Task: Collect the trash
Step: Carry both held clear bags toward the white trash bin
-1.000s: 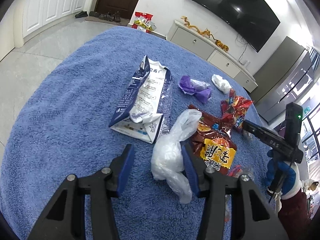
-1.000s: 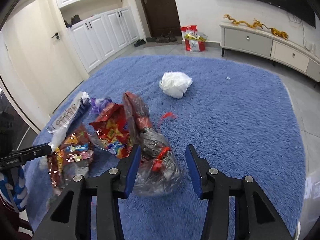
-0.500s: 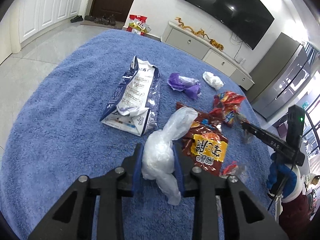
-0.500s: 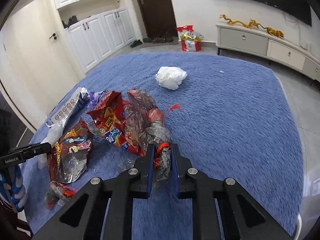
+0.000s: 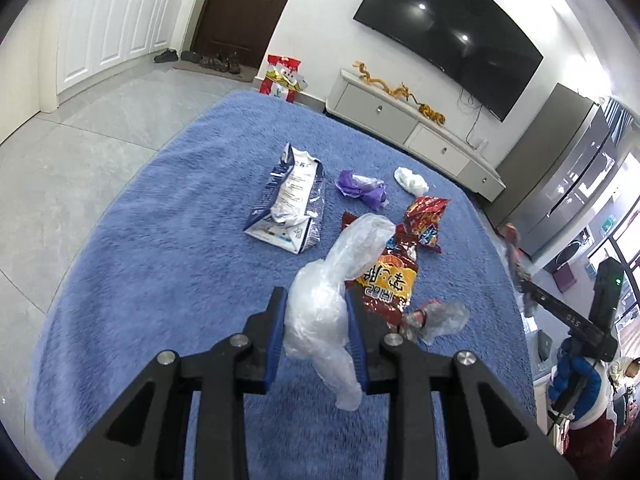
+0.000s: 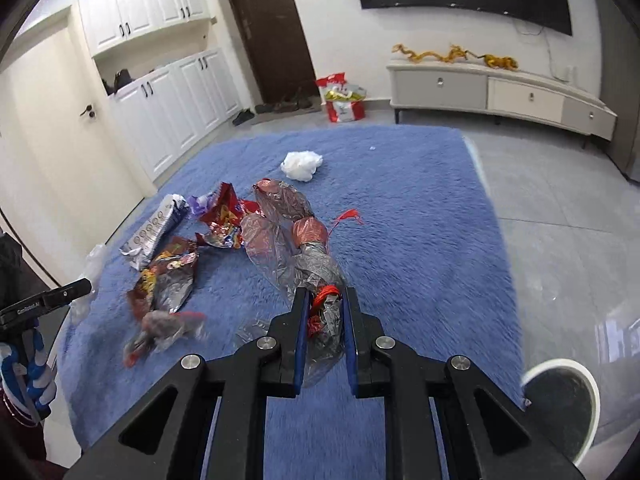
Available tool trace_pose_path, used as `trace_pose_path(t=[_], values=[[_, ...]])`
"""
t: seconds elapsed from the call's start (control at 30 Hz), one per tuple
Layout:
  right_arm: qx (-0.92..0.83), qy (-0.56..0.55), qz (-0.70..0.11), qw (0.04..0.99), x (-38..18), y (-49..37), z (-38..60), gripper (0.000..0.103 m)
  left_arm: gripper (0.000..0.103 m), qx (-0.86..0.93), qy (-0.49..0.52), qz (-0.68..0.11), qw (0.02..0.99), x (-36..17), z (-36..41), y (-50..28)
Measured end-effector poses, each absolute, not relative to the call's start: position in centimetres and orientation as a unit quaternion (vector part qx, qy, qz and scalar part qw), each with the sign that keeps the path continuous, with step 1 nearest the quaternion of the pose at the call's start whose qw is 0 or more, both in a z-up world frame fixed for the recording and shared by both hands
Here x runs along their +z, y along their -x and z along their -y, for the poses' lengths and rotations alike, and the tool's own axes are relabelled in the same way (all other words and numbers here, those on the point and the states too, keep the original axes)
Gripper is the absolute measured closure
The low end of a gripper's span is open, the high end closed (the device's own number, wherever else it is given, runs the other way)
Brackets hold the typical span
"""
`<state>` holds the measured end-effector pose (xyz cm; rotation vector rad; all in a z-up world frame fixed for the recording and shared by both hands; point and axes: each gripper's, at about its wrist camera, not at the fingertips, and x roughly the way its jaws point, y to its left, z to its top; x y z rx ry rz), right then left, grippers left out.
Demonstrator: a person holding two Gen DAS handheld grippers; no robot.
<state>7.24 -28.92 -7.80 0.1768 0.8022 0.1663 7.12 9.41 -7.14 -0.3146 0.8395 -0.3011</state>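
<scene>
While each tool is clamped on a piece of litter, the pick-up step looks done for these two items and the carry-away is in hand. The left tool point(image 5: 316, 322) is closed narrowly on a crumpled clear plastic bag point(image 5: 334, 280), which stands up between the blue pads with a tail hanging below them, apparently lifted off the blue rug point(image 5: 168, 264). The right tool point(image 6: 325, 328) pinches a clear, red-tied plastic bag point(image 6: 308, 260) near its knot, the rest of the bag trailing forward over the rug. Still lying on the rug are a blue-and-white pouch point(image 5: 290, 200), a purple wrapper point(image 5: 360, 190), a white crumpled wad point(image 6: 301, 165), a red snack wrapper point(image 5: 426, 218), a red-and-yellow snack bag point(image 5: 386, 280) and a small clear scrap point(image 5: 438, 318). At the right wrist view's lower right corner a round white-rimmed bin point(image 6: 560, 400) shows, probably the drop point. Next, I judge, both loads need carrying to it without snagging the dangling film, then releasing over the opening.
</scene>
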Motion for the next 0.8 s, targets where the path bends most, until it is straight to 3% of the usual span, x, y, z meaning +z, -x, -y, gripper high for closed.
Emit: trace_pose_path(t=[0.37,0.8], values=[[0.052,-0.092,-0.341,0.934,-4.1,-0.3,31.0,0.087,0.075,-0.14,0.149,-0.382,0.901,-4.9,-10.4,-3.5],[-0.007,-0.135,-0.299,0.945,-3.3,6.4,37.4,0.087,0.075,-0.186,0.09,-0.378,0.903,-2.4,-4.2,-2.7]])
